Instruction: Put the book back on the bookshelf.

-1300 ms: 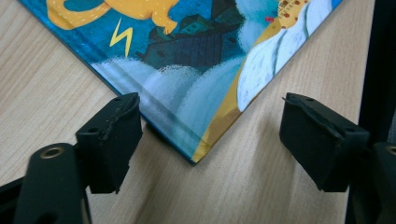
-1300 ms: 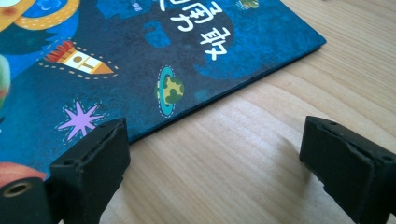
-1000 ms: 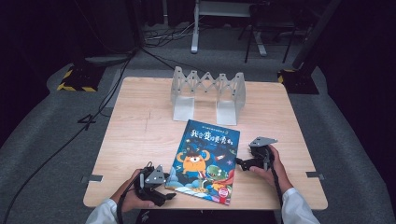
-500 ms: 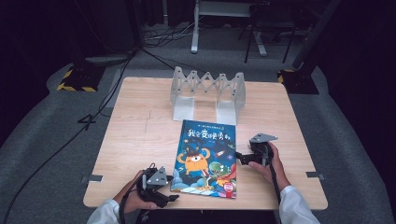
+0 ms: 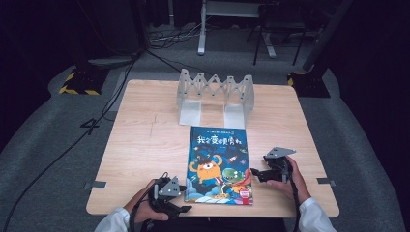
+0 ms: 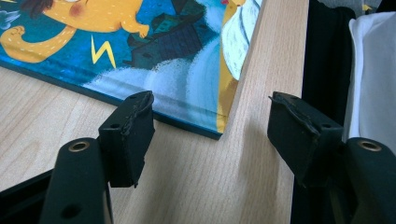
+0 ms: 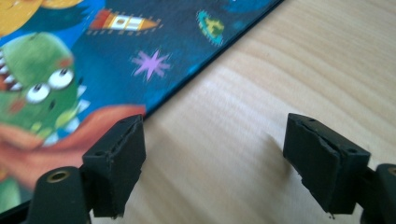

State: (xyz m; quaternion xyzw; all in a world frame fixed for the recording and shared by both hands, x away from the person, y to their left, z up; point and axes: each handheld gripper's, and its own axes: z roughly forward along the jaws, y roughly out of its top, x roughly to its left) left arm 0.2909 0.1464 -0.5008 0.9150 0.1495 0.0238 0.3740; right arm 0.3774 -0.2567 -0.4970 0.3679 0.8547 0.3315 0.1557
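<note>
Since a moment ago the left gripper (image 5: 183, 209) has dropped toward the table's (image 5: 145, 145) near edge, jaws wide, empty, at the book's (image 5: 216, 164) near left corner. Right gripper (image 5: 253, 173), also wide and empty, sits beside the book's right edge.

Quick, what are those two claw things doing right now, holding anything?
Left gripper: open, holding nothing, at the book's near corner.
Right gripper: open, holding nothing.
</note>
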